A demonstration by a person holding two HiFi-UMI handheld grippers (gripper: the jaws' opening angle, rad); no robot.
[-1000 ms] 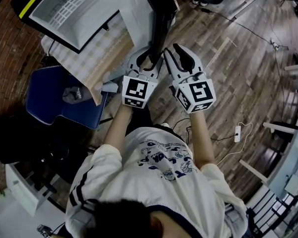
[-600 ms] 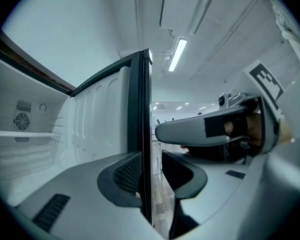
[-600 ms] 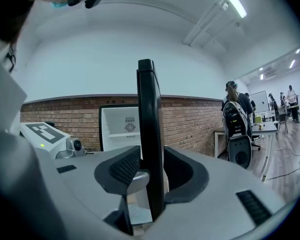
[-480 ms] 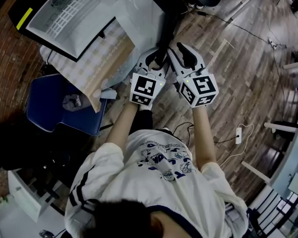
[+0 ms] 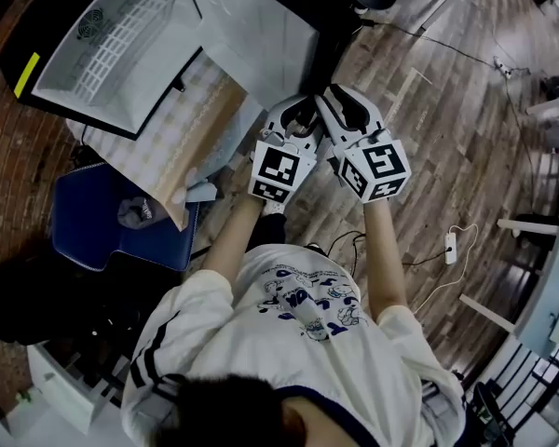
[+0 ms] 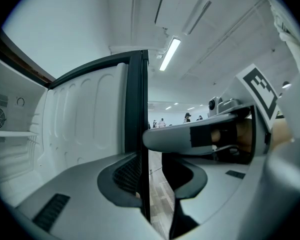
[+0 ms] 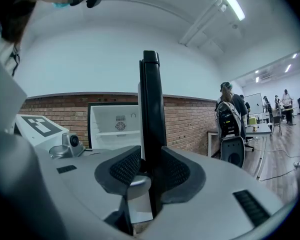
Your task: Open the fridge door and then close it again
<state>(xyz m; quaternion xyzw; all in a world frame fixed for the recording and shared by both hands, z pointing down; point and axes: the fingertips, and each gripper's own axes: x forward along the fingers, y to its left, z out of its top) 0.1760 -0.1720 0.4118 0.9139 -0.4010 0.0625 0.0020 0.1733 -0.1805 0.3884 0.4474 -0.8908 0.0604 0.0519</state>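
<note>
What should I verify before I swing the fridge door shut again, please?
1. Fridge door open: ok.
2. Right gripper shut on the door's edge: ok.
3. Left gripper shut on it too: not ok, a gap shows beside one pad.
4. Nothing sticks out of the fridge interior: ok.
5. Feet clear of the power strip on the floor: cannot tell, feet hidden.

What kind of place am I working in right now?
Probably an open-plan office or lab: a brick wall, wood-plank floor, and desks with people beyond the fridge door.
</note>
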